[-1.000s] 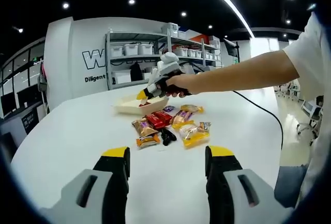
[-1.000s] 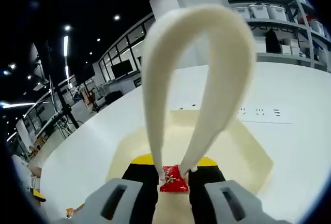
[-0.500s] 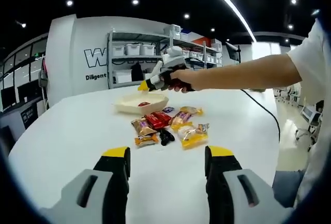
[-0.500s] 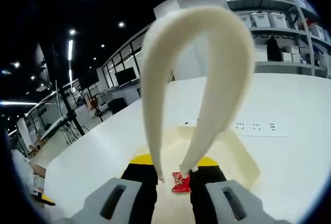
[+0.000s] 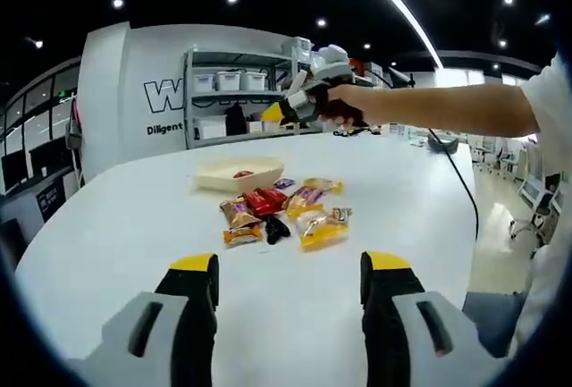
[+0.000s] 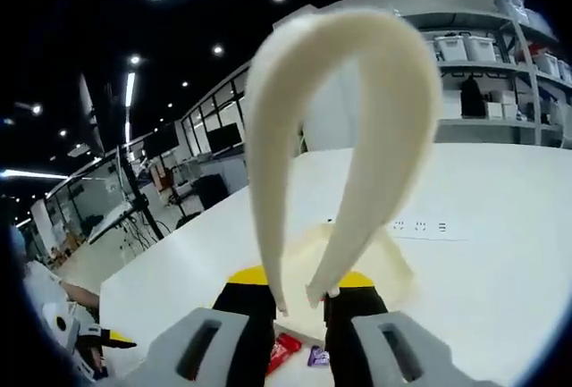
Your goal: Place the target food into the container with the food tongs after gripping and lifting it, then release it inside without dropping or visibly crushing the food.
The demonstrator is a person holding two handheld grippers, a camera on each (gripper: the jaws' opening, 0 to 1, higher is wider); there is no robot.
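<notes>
Now the white bench [image 5: 107, 226] carries a cream container [image 5: 238, 174] with a red food packet [image 5: 242, 173] inside, so placing looks done. Beside it lie snacks [image 5: 281, 211]. Right gripper [image 6: 299, 302] holds the tongs [image 6: 335, 137] high, tips slightly apart, empty.

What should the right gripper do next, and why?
Probably swing the food tongs down toward the snack pile. Their tips look empty, a red packet already lies in the container, and the right gripper hangs above the table.
</notes>
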